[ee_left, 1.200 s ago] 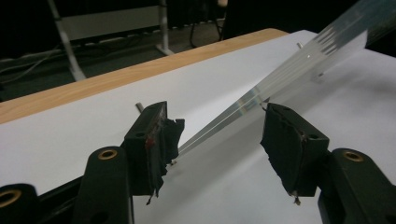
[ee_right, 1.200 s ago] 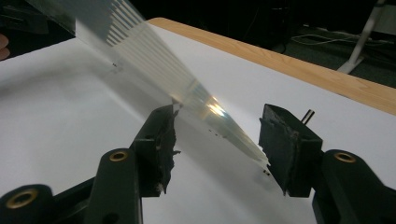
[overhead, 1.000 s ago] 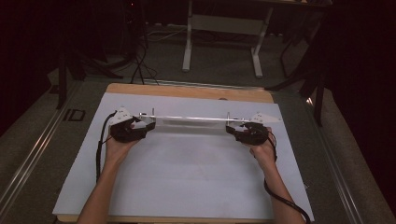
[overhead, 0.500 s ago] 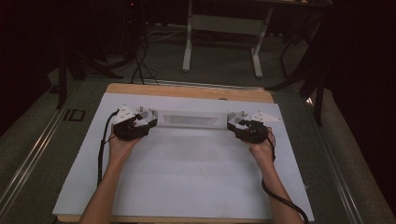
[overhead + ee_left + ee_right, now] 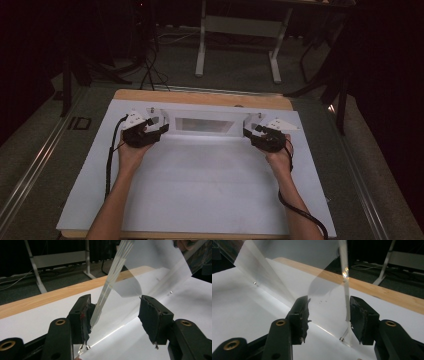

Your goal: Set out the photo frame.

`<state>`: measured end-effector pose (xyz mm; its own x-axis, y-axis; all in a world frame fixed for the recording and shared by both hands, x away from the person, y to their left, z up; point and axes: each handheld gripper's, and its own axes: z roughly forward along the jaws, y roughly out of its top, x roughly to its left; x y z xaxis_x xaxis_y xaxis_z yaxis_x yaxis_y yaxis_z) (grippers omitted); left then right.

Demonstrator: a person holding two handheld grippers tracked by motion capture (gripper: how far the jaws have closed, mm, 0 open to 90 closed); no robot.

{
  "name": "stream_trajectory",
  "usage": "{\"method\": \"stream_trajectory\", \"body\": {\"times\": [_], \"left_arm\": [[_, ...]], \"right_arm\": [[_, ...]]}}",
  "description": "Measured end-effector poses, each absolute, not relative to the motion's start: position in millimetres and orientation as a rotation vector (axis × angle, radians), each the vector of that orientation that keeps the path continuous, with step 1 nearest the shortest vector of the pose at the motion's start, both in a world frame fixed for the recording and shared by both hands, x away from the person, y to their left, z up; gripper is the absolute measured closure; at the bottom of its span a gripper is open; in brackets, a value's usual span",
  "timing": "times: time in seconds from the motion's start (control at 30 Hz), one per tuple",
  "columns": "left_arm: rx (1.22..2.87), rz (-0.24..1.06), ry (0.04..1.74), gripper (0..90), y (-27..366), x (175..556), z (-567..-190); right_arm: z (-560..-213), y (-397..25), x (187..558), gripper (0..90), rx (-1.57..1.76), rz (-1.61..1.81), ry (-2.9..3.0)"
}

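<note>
Up close | clear panel (image 5: 140, 272) between parted jaws (both grippers) | table (image 5: 200, 190)

Clear panel (image 5: 205, 125) stands across far part of worktop (image 5: 200, 200), blocking forward path between left claw (image 5: 159, 131) and right claw (image 5: 248, 131). Near side of worktop open. Panel edge sits inside each claw's spread jaws.
</note>
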<state>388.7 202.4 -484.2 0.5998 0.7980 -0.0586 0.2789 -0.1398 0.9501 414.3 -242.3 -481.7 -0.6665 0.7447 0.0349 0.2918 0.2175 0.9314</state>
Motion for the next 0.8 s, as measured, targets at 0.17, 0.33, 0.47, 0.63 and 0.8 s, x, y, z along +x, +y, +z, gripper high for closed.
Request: {"method": "stream_trajectory", "body": {"times": [0.17, 0.33, 0.47, 0.63, 0.8], "left_arm": [[1.693, 0.583, 0.900, 44.1, 202, 389, -485], [1.682, 0.595, 0.908, 44.1, 201, 390, -485], [1.670, 0.611, 0.933, 43.8, 198, 392, -483], [1.684, 0.645, 0.966, 42.7, 192, 394, -479], [1.690, 0.662, 0.980, 42.6, 190, 394, -477]], "right_arm": [[-482, -238, 414, 48.2, 0.937, 1.425, 2.057], [-483, -236, 415, 47.3, 0.946, 1.428, 2.040], [-482, -234, 416, 47.6, 0.955, 1.418, 2.030], [-479, -228, 416, 49.1, 0.949, 1.347, 2.010], [-477, -225, 416, 50.0, 0.924, 1.306, 2.009]]}}
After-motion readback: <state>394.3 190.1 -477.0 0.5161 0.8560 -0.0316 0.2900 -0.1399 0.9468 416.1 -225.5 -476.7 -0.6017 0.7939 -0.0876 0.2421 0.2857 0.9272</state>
